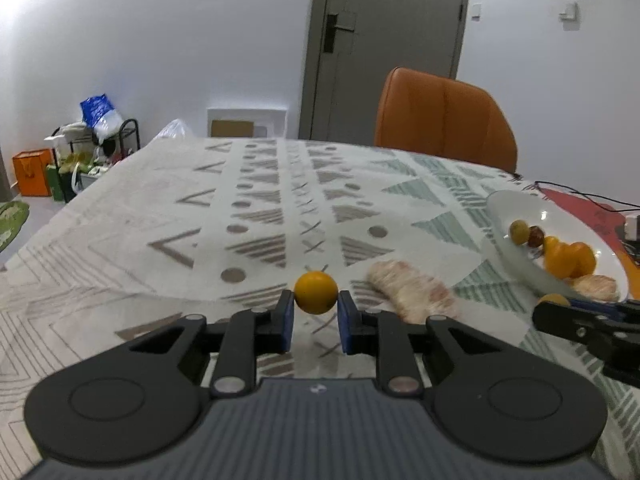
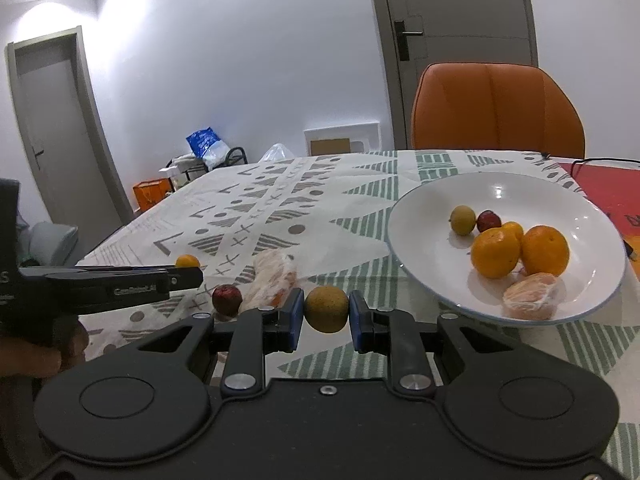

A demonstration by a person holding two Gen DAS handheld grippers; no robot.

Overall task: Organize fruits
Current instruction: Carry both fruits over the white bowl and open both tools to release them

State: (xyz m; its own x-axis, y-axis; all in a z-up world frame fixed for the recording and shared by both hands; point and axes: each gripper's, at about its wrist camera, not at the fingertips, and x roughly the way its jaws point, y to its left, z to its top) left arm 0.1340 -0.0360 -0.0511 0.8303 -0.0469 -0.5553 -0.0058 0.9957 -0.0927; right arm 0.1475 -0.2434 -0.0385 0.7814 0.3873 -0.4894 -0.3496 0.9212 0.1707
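Note:
My left gripper is shut on a small yellow-orange fruit just above the patterned tablecloth. My right gripper is shut on a yellow-green round fruit, held above the table left of the white plate. The plate holds two oranges, a peeled wrapped orange, a small green fruit and a small red fruit. A wrapped peeled orange and a dark red fruit lie on the cloth. The left gripper shows from the side in the right wrist view.
An orange chair stands behind the table's far edge. A red mat and black cable lie at the right. Bags and boxes sit on the floor to the left, by the wall.

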